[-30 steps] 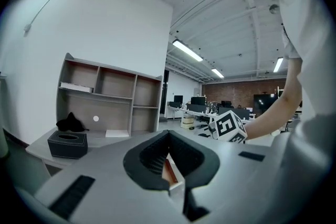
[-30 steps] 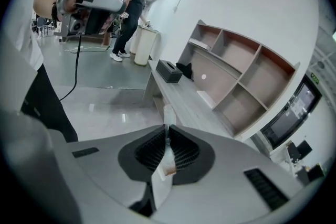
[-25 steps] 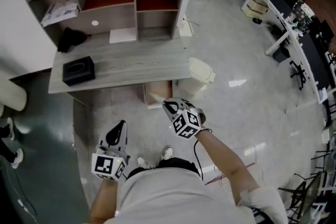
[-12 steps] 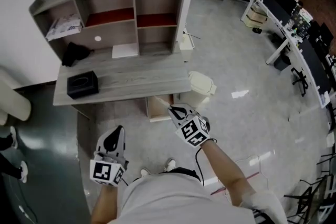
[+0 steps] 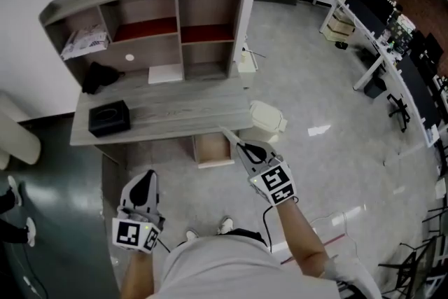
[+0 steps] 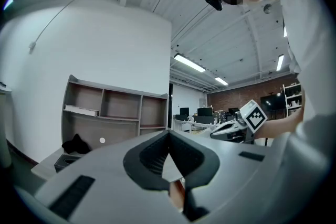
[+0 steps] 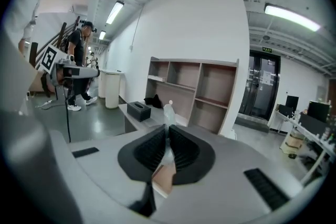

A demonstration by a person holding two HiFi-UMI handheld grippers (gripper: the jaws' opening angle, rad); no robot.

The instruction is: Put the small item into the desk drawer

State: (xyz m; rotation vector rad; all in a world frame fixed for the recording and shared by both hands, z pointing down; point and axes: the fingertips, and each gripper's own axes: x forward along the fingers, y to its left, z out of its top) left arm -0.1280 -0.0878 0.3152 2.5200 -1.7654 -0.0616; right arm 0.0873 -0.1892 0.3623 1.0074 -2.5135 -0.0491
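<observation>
A: Head view first. The right claw [image 5: 241,145] is clenched on the small item [image 5: 228,134], a pale sliver poking out past its tips. The open drawer [image 5: 213,149] shows just beside those tips, lower down under the front edge of the worktop [image 5: 175,107].

B: And the left claw [image 5: 145,178]?

A: Hanging low, well off to the left of the right claw and clear of the drawer.

B: Over to the left gripper view. Its jaws are pressed together with nothing between them, so that claw is spare.

A: Right gripper view now. The jaws are clamped tight on the item's lower end. The rest stands up beyond the tips, thin and see-through, like a small plastic packet. What's inside can't be made out.

B: So how will it handle?

A: Light, by the look of it, and limp rather than stiff. It will likely flop or flutter, and slick film could slide out of a loose pinch. A flat grip across the lower edge, as the right claw has it, seems the place to hold it. Let go over the drawer, it should drop in harmlessly.
</observation>
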